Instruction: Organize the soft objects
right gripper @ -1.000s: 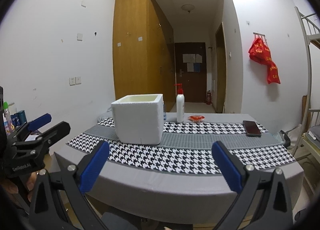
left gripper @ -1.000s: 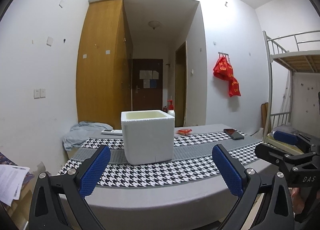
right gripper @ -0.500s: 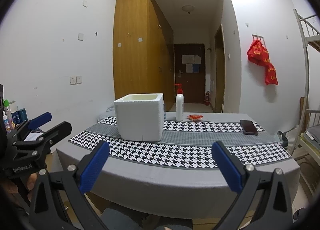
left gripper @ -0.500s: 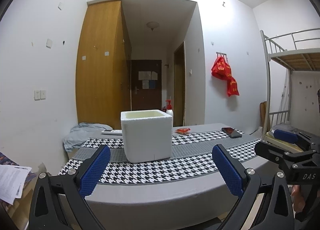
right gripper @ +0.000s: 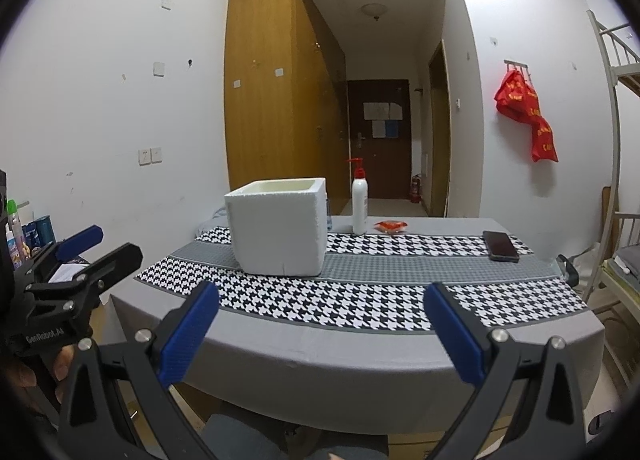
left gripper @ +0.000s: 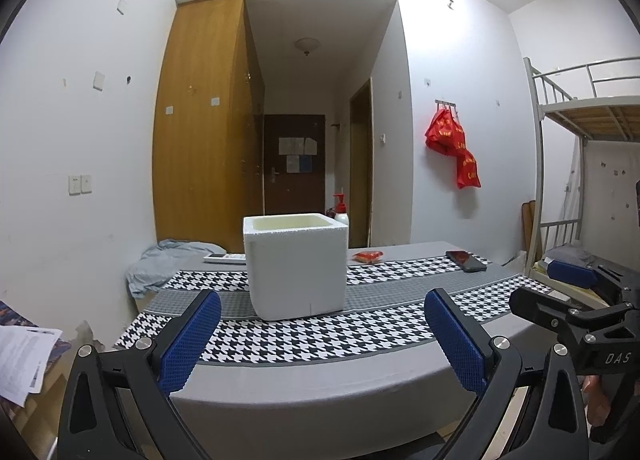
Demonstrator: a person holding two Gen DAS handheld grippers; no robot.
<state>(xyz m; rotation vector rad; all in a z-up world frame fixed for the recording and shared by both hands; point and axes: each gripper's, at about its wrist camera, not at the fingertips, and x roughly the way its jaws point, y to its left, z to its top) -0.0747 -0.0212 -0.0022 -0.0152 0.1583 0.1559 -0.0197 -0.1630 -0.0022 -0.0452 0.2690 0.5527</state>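
— White walls, a wooden wardrobe [right gripper: 276, 100] and a dark door [right gripper: 378, 140] down the hall; up front is the grey bench [right gripper: 360, 344] with its houndstooth runner [right gripper: 320, 296]. Where do the tools stand?

— Both hover short of the near edge, apart from everything on it. Left tool [left gripper: 324, 336]: jaws spread wide, blue pads [left gripper: 188, 344] bare, gripping nothing. Right tool [right gripper: 320, 328]: same story, wide apart and empty.

— And the soft things?

— A crumpled pale-blue cloth [left gripper: 168, 260] lies at the far left end of the bench, partly draped over the edge. A small red packet [right gripper: 390, 225] sits on the far side, just right of the pump bottle [right gripper: 359, 200].

— The box?

— White foam box [left gripper: 294, 264], upright, top uncovered, standing on the runner left of centre. I can't tell what's inside from this height.

— Anything else?

— A dark phone [right gripper: 500, 246] lies flat at the right end, well apart from the box. Red bags [right gripper: 528, 112] hang from a wall hook, and a bunk bed frame [left gripper: 576, 108] rises at the right.
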